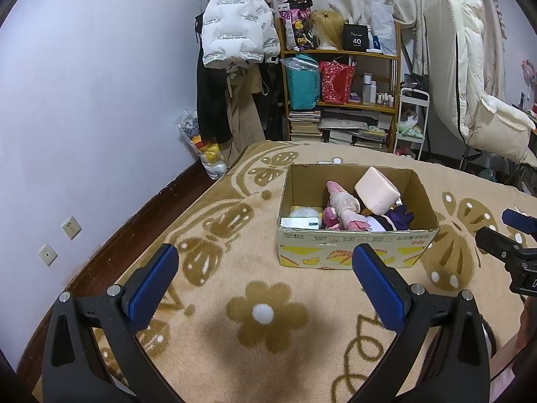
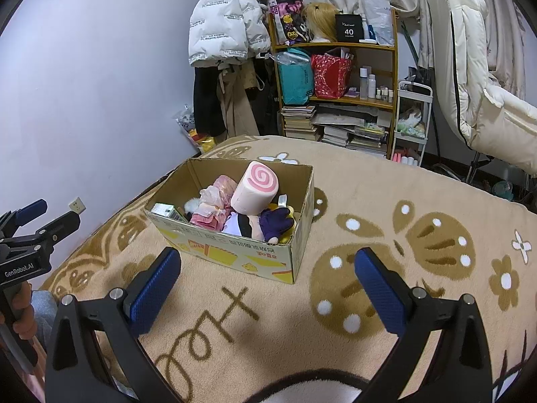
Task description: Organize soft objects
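An open cardboard box [image 1: 355,248] stands on the bed. The right wrist view shows it too [image 2: 235,252]. Inside lie a pink swirl-roll cushion [image 2: 254,186], seen side-on from the left [image 1: 376,189], a pink plush doll [image 1: 339,208], a purple plush [image 2: 275,223] and a small white carton [image 1: 299,223]. My left gripper [image 1: 266,258] is open and empty, just short of the box's near wall. My right gripper [image 2: 266,262] is open and empty, near the box's front right corner.
A beige blanket [image 1: 261,315] with brown flower and butterfly patterns covers the bed. A wall [image 1: 84,100] runs along the left. Beyond the bed stand a cluttered wooden shelf [image 1: 339,53], hanging coats [image 1: 235,27] and a white cart [image 1: 411,117].
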`<control>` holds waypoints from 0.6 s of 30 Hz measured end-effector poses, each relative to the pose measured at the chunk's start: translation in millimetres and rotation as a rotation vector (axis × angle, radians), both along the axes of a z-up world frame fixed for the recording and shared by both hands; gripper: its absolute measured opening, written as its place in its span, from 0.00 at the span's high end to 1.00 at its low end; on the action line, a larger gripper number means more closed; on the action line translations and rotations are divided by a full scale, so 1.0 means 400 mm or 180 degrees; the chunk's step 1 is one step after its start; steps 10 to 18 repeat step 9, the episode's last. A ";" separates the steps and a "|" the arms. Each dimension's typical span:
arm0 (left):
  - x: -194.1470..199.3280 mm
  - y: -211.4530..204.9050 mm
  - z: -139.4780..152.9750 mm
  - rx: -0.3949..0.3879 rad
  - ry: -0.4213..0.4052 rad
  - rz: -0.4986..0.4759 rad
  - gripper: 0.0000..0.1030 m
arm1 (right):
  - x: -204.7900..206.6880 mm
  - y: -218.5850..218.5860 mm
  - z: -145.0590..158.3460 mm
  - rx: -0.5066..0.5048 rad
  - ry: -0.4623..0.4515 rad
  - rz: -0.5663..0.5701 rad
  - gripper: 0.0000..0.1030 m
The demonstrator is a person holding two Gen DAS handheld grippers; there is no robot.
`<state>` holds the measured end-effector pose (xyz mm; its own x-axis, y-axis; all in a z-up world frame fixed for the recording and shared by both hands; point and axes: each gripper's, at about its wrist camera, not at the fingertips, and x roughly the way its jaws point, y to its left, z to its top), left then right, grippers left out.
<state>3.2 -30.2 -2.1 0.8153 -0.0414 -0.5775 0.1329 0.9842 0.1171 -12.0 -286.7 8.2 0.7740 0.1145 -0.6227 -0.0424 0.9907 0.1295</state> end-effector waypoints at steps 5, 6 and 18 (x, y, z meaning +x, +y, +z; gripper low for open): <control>-0.004 -0.012 0.001 -0.0009 0.0024 -0.0046 0.01 | -0.001 0.000 0.000 -0.0002 0.0000 -0.0005 0.00; -0.005 -0.015 0.002 -0.0002 0.0024 -0.0047 0.01 | 0.000 -0.001 0.002 0.0000 -0.0001 -0.0002 0.00; -0.006 -0.020 0.003 0.0005 0.0027 -0.0040 0.01 | 0.001 -0.003 0.004 -0.0002 0.0000 0.0001 0.00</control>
